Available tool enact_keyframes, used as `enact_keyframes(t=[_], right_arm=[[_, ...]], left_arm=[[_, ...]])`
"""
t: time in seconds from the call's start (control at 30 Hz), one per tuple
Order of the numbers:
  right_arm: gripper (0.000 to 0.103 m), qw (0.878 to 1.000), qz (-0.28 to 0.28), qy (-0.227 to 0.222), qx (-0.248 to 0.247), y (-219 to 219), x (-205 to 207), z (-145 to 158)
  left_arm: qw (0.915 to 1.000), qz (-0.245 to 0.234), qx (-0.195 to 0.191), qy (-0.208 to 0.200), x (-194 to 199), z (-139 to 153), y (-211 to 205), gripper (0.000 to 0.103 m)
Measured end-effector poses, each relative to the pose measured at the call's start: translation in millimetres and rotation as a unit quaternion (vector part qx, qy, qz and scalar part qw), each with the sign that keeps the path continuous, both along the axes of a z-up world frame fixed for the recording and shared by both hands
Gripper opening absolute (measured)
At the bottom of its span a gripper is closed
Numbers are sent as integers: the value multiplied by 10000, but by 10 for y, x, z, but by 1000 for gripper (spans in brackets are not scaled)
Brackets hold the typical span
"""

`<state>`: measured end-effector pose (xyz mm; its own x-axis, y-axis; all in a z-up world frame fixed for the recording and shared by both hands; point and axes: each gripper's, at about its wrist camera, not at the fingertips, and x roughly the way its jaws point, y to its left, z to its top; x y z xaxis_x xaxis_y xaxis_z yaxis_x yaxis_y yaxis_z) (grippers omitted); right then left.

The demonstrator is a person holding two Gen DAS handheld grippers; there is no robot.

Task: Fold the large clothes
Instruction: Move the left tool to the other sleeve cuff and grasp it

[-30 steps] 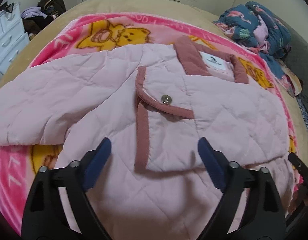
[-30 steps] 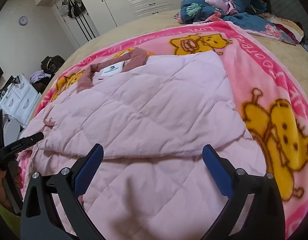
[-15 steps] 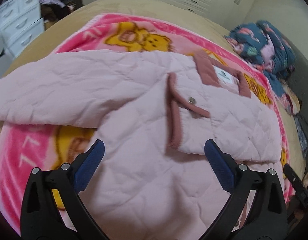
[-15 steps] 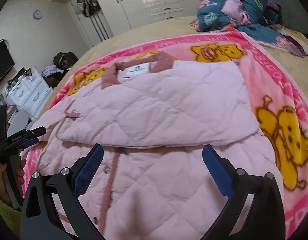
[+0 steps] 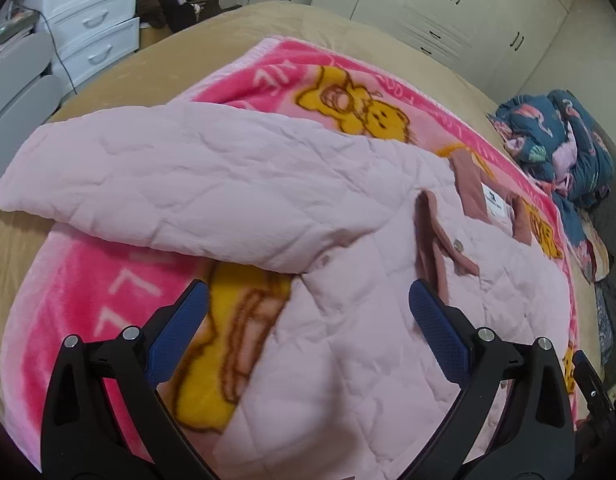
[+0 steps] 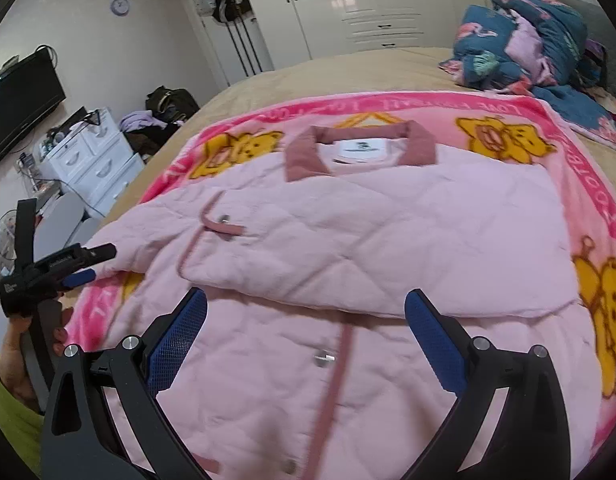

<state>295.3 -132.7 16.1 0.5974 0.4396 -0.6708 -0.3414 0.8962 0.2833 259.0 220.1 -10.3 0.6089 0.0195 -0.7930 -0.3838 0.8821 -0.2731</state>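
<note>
A pale pink quilted jacket point(image 5: 367, 320) with a dusty-rose collar point(image 6: 304, 156) lies flat on a pink bear blanket point(image 5: 88, 288) on the bed. Its right side is folded across the front point(image 6: 407, 240). Its left sleeve point(image 5: 168, 184) stretches out to the left, over the blanket's edge. My left gripper point(image 5: 308, 308) hovers open above the jacket's lower left part, just below that sleeve, nothing between its blue pads. My right gripper point(image 6: 306, 312) hovers open over the button placket point(image 6: 335, 360), holding nothing. In the right wrist view, a hand holds the left gripper point(image 6: 94, 264) by the sleeve's edge.
A heap of blue patterned bedding point(image 6: 527, 40) sits at the bed's far right. White drawers point(image 5: 92, 28) and dark bags point(image 6: 168, 104) stand beyond the left side of the bed. White wardrobes point(image 6: 367, 12) line the far wall. A TV point(image 6: 20, 100) hangs at left.
Both grippers have pulled back from the jacket and shifted left. The left view now takes in the outstretched sleeve; the right view now shows the collar and the whole folded front.
</note>
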Motion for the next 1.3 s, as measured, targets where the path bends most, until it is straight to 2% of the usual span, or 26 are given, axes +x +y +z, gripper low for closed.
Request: enact_keyframes(t=[0.23, 0.67, 0.83, 1.17, 1.3], right_arm=[[99, 9992, 401, -86, 41, 501, 4, 130], [99, 9939, 1083, -193, -75, 1428, 7, 220], [99, 9916, 1259, -272, -107, 1697, 42, 264], [99, 9843, 1703, -375, -272, 2320, 166, 275], [99, 9814, 1858, -368, -313, 2532, 193, 248]], left_arm=[[9997, 229, 63, -34, -61, 23, 231, 94], [9958, 704, 583, 82, -219, 137, 640, 94], [9936, 935, 622, 149, -289, 136, 843, 94], [9855, 1580, 526, 317, -433, 36, 1374, 94], [9812, 1890, 182, 350, -488, -104, 1638, 94]])
